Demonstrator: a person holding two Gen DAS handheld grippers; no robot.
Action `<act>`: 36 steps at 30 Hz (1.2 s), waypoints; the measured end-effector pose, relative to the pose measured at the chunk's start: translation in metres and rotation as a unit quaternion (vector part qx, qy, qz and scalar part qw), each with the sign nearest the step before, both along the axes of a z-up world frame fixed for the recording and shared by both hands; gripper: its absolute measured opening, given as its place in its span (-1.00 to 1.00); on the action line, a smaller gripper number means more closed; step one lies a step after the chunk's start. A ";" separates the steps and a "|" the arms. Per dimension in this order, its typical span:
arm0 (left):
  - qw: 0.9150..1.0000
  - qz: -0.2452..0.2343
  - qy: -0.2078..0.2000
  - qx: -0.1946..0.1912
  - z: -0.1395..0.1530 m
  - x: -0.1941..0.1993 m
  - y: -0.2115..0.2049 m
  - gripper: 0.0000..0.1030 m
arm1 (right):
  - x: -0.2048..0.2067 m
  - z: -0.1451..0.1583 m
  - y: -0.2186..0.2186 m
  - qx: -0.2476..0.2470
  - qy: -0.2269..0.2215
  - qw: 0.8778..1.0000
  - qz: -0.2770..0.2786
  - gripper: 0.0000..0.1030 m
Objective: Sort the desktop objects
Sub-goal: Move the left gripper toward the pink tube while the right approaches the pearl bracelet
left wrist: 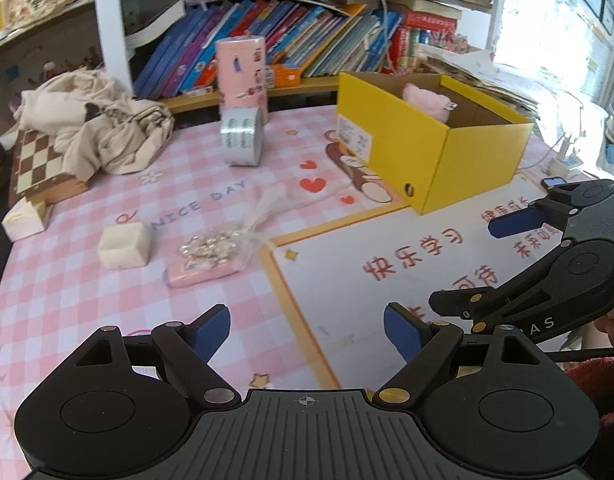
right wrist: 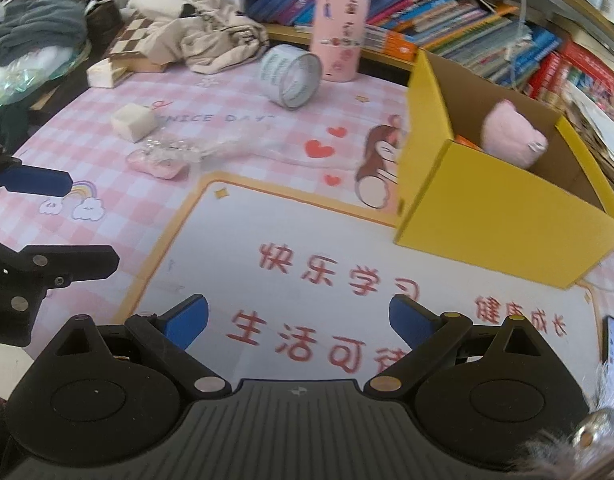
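1. My left hand-held gripper (left wrist: 307, 336) hangs over the tabletop (left wrist: 87, 280) with its blue pads spread wide and nothing between them. I judge that suits it to come down over one of the loose things lying ahead of it.
2. My right hand-held gripper (right wrist: 299, 320) is likewise wide apart and empty, above the white printed panel of the mat (right wrist: 307, 248). Neither pad touches anything.
3. The yellow box (left wrist: 459, 168) stands open-topped on the far right of the mat, with a pink plush toy (left wrist: 425, 100) already inside. That makes it the likely collecting place, so I read the sorting as begun but not finished.
4. Still out on the checked mat are a white cube (left wrist: 125, 245), a pink case (left wrist: 203, 273) with a clear bag of beads (left wrist: 217, 245) lying on top of it, and a roll of tape (left wrist: 243, 141) standing on edge just in front of a tall pink tin (left wrist: 241, 76).
5. The case and bag lie nearest my left pads, so they look like the next pick. The bag is soft and crinkly, so it may slip off the case when lifted.
6. A crumpled cloth (left wrist: 95, 128) covers part of a chequered board (left wrist: 39, 164) at far left, well away from the box.
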State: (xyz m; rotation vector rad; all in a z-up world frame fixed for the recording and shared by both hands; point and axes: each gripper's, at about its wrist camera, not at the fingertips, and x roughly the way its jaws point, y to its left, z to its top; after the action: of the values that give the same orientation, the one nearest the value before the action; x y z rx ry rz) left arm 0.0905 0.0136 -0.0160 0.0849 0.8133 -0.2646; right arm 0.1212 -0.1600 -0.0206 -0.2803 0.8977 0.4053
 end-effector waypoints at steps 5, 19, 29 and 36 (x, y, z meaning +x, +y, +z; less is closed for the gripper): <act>1.000 0.019 0.002 0.002 0.000 0.001 0.011 0.70 | 0.007 0.000 0.013 -0.001 0.000 1.000 0.019 0.90; 0.996 0.081 -0.025 0.003 0.009 0.008 0.043 0.80 | 0.021 0.010 0.045 -0.001 -0.036 0.996 0.078 0.90; 0.992 0.120 -0.046 0.008 0.011 0.027 0.063 0.80 | 0.040 0.010 0.067 0.007 -0.053 0.990 0.128 0.83; 0.990 0.140 -0.035 -0.003 0.004 0.042 0.075 0.80 | 0.054 0.005 0.087 0.013 -0.040 0.984 0.172 0.31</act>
State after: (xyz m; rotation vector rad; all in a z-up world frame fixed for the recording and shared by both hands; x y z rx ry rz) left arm 0.1321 0.0882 -0.0116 -0.0261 0.7451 0.0010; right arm 0.1754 -0.0732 -0.0159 -0.4268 0.7649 0.7195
